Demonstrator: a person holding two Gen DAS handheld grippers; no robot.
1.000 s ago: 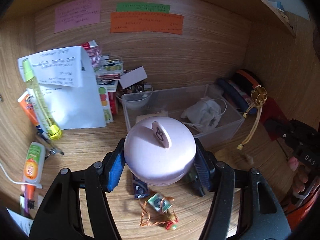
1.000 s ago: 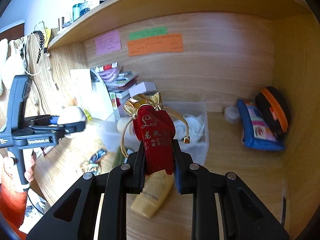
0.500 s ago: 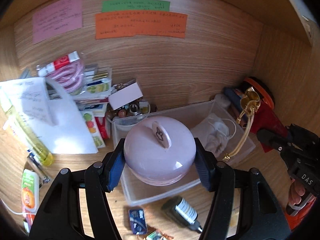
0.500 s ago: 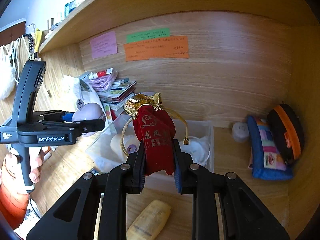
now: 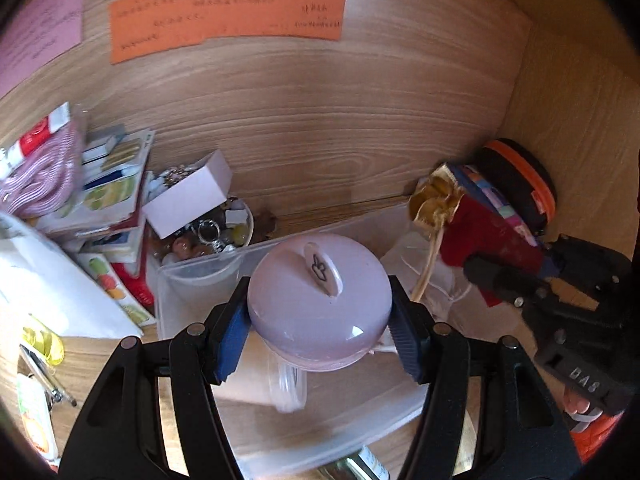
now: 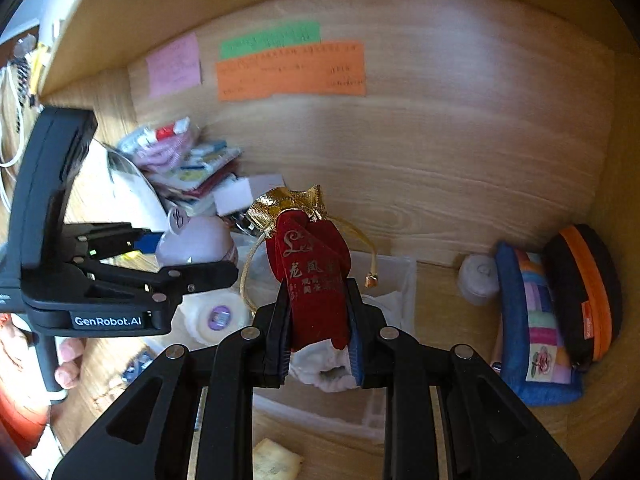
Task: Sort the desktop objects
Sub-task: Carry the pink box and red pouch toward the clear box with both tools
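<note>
My left gripper (image 5: 318, 334) is shut on a round lilac case (image 5: 318, 300) with a small tab on top, held above the clear plastic bin (image 5: 192, 284). From the right wrist the same lilac case (image 6: 196, 242) shows in the left gripper (image 6: 188, 258), over the bin's left part. My right gripper (image 6: 320, 320) is shut on a red velvet pouch (image 6: 316, 276) with a gold top and cord, held above the bin (image 6: 404, 280). The left wrist view has that pouch (image 5: 480, 236) at the bin's right side. White cloth (image 6: 324, 364) and a round white item (image 6: 218, 316) lie inside the bin.
Books and a pink-striped packet (image 5: 40, 168) pile up at the left, beside a small white box (image 5: 188, 200) and a bowl of trinkets (image 5: 212, 232). A blue patchwork pouch (image 6: 532, 320), a black-and-orange case (image 6: 584, 292) and a small white jar (image 6: 478, 278) sit at the right wall. Sticky notes (image 5: 228, 16) hang on the back panel.
Both grippers have moved forward toward the back panel, each keeping its object. The lilac case and the red pouch now hang over the clear bin instead of in front of it.
</note>
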